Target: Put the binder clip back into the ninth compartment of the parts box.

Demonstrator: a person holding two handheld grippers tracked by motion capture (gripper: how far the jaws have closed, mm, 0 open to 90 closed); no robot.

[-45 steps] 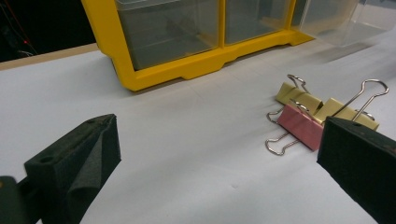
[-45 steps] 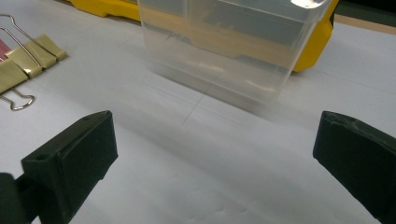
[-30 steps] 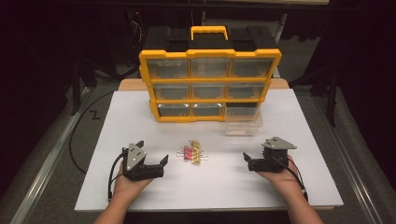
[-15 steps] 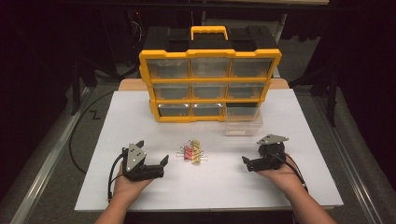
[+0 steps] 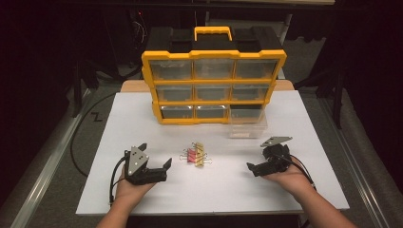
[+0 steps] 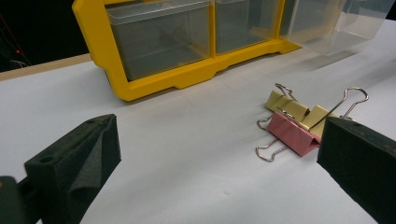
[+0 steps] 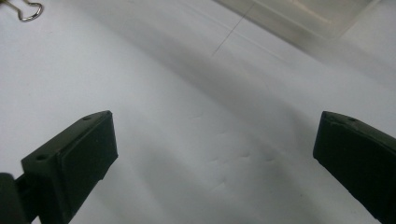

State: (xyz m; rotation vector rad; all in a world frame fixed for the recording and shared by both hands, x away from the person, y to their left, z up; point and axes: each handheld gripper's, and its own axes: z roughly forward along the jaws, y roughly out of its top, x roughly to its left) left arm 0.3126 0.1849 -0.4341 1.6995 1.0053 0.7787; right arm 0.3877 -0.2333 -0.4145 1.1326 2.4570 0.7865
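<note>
In the high view, the left tool (image 5: 159,170) and the right tool (image 5: 256,167) are seen held low over the white surface (image 5: 142,123), one on either side of a small heap of binder clips (image 5: 195,155). The left tool lies to the left of the clips and the right tool well apart to their right; neither touches them. Both tools are spread wide, with nothing between the jaws.

Behind the clips, a yellow organizer (image 5: 214,85) with nine clear drawers in three rows of three is shown upright, topped by a yellow handle (image 5: 212,32). One clear drawer (image 5: 247,124) is pulled out at the lower right of the organizer, beyond and to the right of the clips.

Detail lost from above is given by the left tool's view: a pink clip (image 6: 293,134) is seen lying against two pale yellow clips (image 6: 299,112), with their wire handles standing up or splayed on the surface. Three clips can be counted there; whether more lie behind cannot be told. In the right tool's view, a single wire handle (image 7: 25,10) is caught at the top left corner, with the drawer's clear base (image 7: 303,14) at the top right.
</note>
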